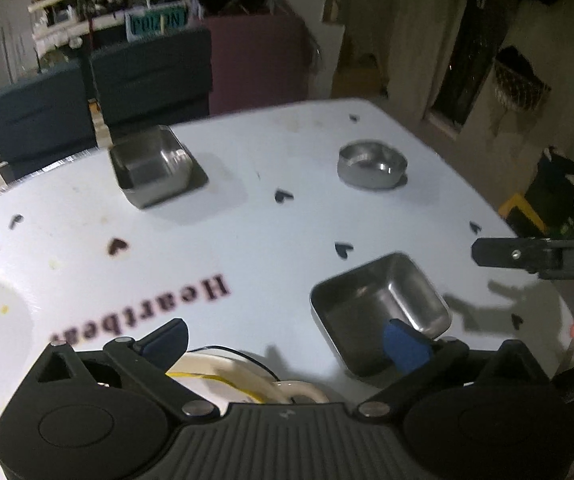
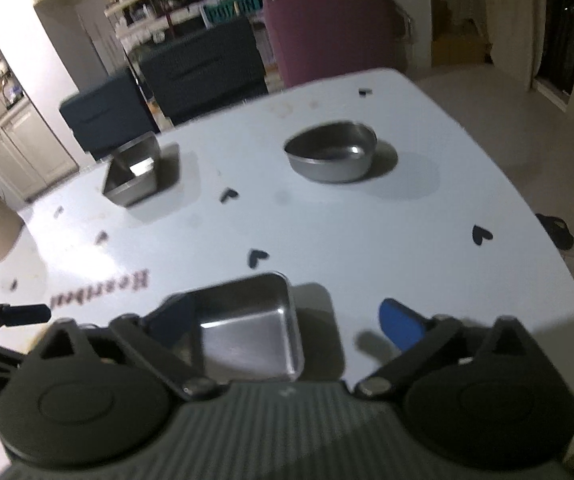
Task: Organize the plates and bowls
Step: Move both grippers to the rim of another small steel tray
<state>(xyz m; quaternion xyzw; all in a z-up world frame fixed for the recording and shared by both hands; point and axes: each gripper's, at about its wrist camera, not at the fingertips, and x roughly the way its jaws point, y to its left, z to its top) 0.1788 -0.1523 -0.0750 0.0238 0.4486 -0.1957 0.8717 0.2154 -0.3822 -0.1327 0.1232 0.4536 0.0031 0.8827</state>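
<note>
Three steel dishes sit on the white table [image 1: 247,232]. A near square tray [image 1: 379,312] lies in front of my grippers; it also shows in the right wrist view [image 2: 247,332]. A far square tray [image 1: 151,168] [image 2: 133,176] stands at the back left. A round bowl [image 1: 371,164] [image 2: 331,156] stands at the back right. A white plate [image 1: 247,380] lies under my left gripper [image 1: 287,340], which is open and empty. My right gripper [image 2: 287,320] is open and empty above the near tray; its left finger overlaps the tray's left edge.
The right gripper's finger [image 1: 527,258] and a hand show at the right in the left wrist view. The table has heart stickers and "Heartbeat" lettering [image 1: 147,312]. Dark chairs [image 1: 151,72] stand beyond the far edge. The table's right edge [image 2: 547,240] drops to the floor.
</note>
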